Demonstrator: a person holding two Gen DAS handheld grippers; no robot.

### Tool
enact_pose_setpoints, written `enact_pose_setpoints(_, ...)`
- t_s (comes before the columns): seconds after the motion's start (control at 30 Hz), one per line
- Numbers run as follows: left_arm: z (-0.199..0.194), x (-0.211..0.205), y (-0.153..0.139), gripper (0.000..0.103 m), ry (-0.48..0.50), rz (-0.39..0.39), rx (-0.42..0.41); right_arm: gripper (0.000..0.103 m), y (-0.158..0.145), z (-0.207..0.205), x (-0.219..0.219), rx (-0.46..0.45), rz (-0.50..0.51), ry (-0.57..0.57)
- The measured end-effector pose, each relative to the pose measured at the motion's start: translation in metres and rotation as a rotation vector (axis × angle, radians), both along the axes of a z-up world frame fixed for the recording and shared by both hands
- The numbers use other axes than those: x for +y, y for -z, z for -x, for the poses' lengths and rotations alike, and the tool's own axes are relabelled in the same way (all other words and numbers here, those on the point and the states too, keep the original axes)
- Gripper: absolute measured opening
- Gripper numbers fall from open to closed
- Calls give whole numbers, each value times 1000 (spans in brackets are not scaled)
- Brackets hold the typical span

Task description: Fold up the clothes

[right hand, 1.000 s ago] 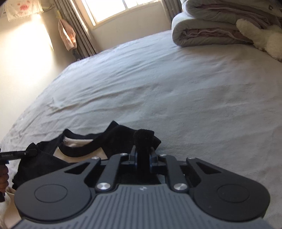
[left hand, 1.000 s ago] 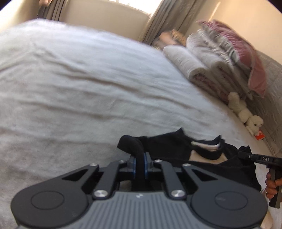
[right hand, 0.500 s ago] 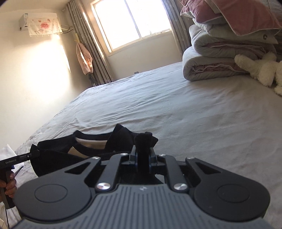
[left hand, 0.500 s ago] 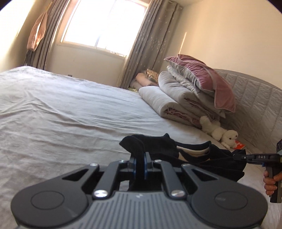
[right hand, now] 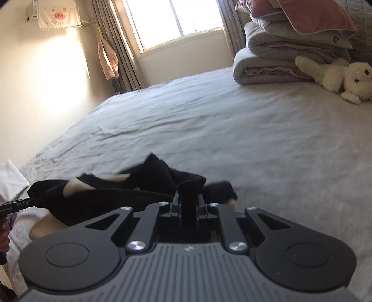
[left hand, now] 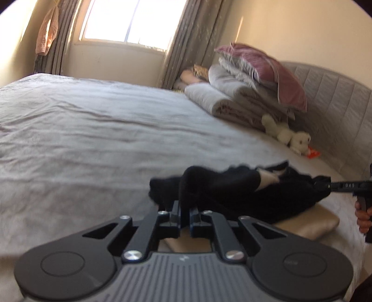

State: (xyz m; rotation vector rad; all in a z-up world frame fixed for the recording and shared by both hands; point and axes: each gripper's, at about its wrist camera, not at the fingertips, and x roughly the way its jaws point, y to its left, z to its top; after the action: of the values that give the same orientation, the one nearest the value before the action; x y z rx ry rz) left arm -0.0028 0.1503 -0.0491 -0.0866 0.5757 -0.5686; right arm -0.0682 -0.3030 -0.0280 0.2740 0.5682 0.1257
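A black garment [left hand: 246,192] with a beige inner side hangs stretched between my two grippers just above the grey bed sheet [left hand: 93,139]. My left gripper [left hand: 184,215] is shut on one black corner of it. The right gripper [right hand: 188,204] is shut on the opposite black corner [right hand: 188,185]. In the left wrist view the right gripper [left hand: 325,184] shows at the far right, pinching cloth, with a hand [left hand: 363,217] under it. The garment's beige lower part [left hand: 309,224] lies on the sheet. In the right wrist view the garment [right hand: 111,195] sags leftward to the left gripper [right hand: 31,201].
Folded quilts and a pink pillow [left hand: 262,81] are stacked at the head of the bed by the padded headboard [left hand: 337,104]. A white plush dog [right hand: 341,79] lies beside them. A window [right hand: 176,21] with curtains is at the far wall. White cloth [right hand: 11,174] lies at the bed's edge.
Both grippers have travelled across the bed with the garment held between them, and the views have tilted up. The garment's beige lower part now rests on the sheet.
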Motion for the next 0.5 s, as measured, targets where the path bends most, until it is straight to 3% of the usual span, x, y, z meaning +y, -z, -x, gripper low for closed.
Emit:
enact_pose_setpoints(0.23,12,11,10,15,-36,-36,82,19,13,17,4,40,54,-1)
enact_pose_setpoints(0.37,18,15,1,29,-65,-43,104,38,8,28,12,62,179,2)
enact_pose_setpoints(0.5,23,15,-18,40,-71,-34,43,47,-4,40,15,38,240,-16)
